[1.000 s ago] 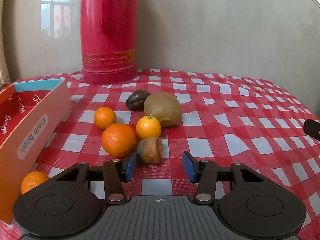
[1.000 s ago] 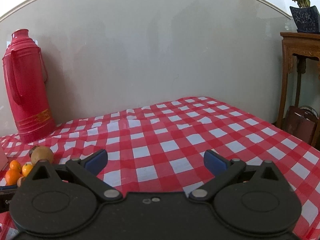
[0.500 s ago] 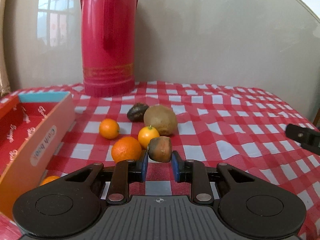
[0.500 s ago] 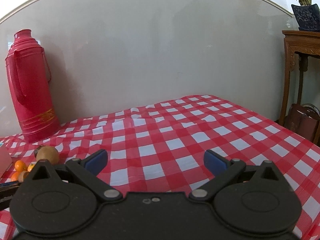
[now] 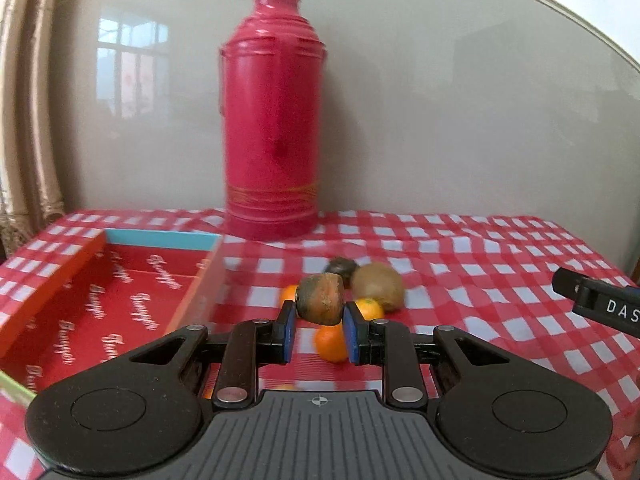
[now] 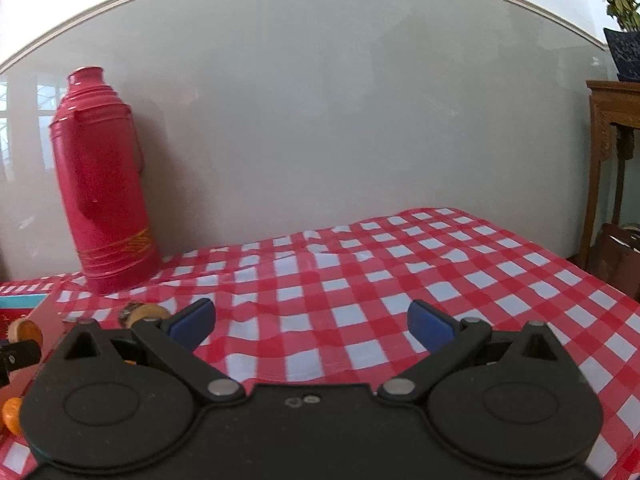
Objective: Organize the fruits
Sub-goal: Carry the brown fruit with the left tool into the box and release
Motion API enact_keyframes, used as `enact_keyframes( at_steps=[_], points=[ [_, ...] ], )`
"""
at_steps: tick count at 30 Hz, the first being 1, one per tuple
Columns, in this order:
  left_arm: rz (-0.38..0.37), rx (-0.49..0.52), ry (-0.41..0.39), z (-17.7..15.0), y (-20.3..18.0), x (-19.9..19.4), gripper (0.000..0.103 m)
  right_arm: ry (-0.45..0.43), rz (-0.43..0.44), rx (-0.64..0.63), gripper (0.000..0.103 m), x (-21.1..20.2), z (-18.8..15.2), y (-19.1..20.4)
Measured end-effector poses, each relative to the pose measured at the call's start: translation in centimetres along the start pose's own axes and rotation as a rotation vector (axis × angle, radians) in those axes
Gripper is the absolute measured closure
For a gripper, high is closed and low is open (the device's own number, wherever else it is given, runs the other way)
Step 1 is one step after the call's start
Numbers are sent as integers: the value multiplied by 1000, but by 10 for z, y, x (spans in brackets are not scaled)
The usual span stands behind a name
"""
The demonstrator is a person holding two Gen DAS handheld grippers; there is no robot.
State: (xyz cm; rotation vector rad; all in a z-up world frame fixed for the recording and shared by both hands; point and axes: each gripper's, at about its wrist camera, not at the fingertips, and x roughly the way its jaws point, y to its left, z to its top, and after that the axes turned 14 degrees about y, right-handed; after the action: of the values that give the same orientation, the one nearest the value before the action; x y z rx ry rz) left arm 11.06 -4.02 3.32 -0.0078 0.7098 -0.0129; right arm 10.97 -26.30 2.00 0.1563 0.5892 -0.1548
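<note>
My left gripper [image 5: 319,326] is shut on a brown-and-orange fruit [image 5: 321,298] and holds it above the checked cloth. Below it lie an orange [image 5: 331,343], a small orange with a green stem [image 5: 370,308], a brown kiwi [image 5: 378,286], a dark fruit [image 5: 341,267] and another small orange [image 5: 289,292]. A red open box [image 5: 120,292] lies to the left. My right gripper [image 6: 311,322] is open and empty over bare cloth; its tip shows in the left wrist view [image 5: 600,300]. The held fruit shows at the far left of the right wrist view [image 6: 25,330].
A tall red thermos [image 5: 272,120] stands at the back against the wall; it also shows in the right wrist view [image 6: 102,184]. A wooden side table [image 6: 612,128] with a potted plant stands past the table's right edge. The checked cloth [image 6: 360,280] stretches to the right.
My left gripper closed on the brown-and-orange fruit and lifted it off the cloth, rising and turning toward the box. My right gripper stayed open and shifted slightly.
</note>
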Motion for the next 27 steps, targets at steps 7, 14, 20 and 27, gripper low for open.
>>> enact_keyframes(
  at_steps=[7, 14, 20, 27],
  points=[
    [51, -32, -16, -1, 35, -17, 78, -4, 39, -22, 6, -8, -1, 25],
    [122, -86, -2, -8, 79, -16, 78, 0, 92, -58, 6, -12, -3, 57],
    [193, -156, 26, -14, 124, -11, 78, 2, 121, -95, 6, -16, -6, 79],
    [233, -215, 70, -22, 159, -4, 78, -1, 154, -128, 6, -22, -8, 93]
  ],
)
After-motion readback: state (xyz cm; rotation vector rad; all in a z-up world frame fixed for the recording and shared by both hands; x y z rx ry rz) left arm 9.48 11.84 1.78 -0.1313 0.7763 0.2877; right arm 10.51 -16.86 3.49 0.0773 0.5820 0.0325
